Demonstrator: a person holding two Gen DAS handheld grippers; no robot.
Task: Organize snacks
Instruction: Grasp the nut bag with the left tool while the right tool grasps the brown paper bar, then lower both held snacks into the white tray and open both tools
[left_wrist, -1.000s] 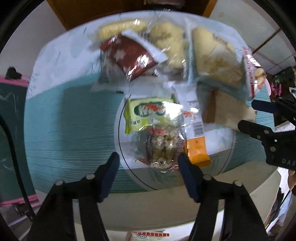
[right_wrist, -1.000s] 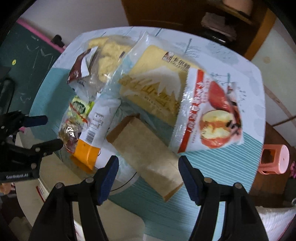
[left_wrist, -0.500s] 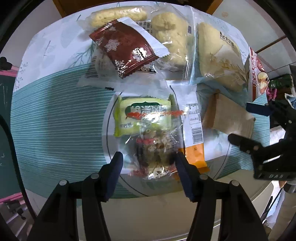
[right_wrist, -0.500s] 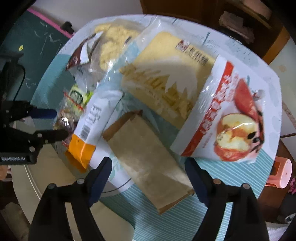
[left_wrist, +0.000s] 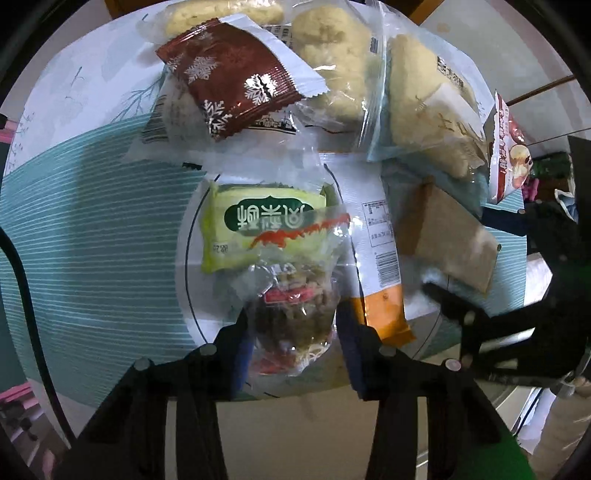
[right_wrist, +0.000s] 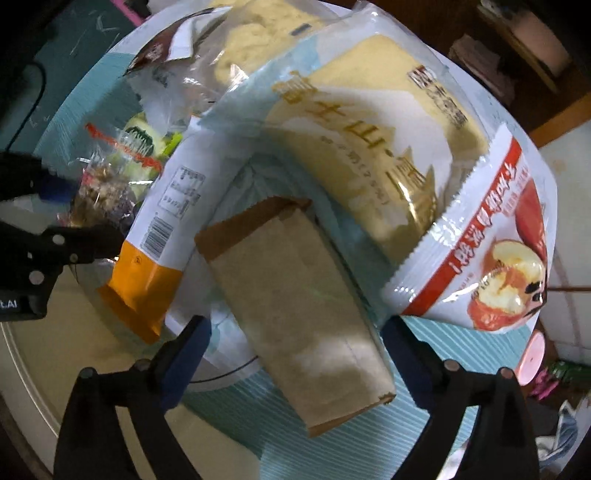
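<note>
1. Your left gripper (left_wrist: 291, 332) points down at the white round plate (left_wrist: 192, 295); its jaws are closing, with the clear packet of mixed nuts (left_wrist: 295, 317) between the blue pads, which sit at the wrapper's sides.
2. Your right gripper (right_wrist: 295, 354) hangs over the brown paper bag (right_wrist: 295, 295); its jaws stand wide and are opening, a pad on either side of the bag, apart from it.
3. The table wears a teal striped cloth (left_wrist: 92, 221) with a white band printed with branches at the far side.
4. On the plate lie the green pastry packet (left_wrist: 258, 225), partly under the nut packet, and the white-and-orange packet (left_wrist: 380, 266) just beside them.
5. Beyond the plate are the dark red snowflake packet (left_wrist: 232, 81), clear bags of pale buns (left_wrist: 332, 70), the large sponge cake bag (right_wrist: 369, 140) and the apple-printed pouch (right_wrist: 487, 236), which overlaps the cake bag.
6. Around the table you see a dark green board (right_wrist: 74, 44) with a pink edge, a wooden cabinet (right_wrist: 517, 48) and a pink stool (right_wrist: 532, 354) on the floor.
</note>
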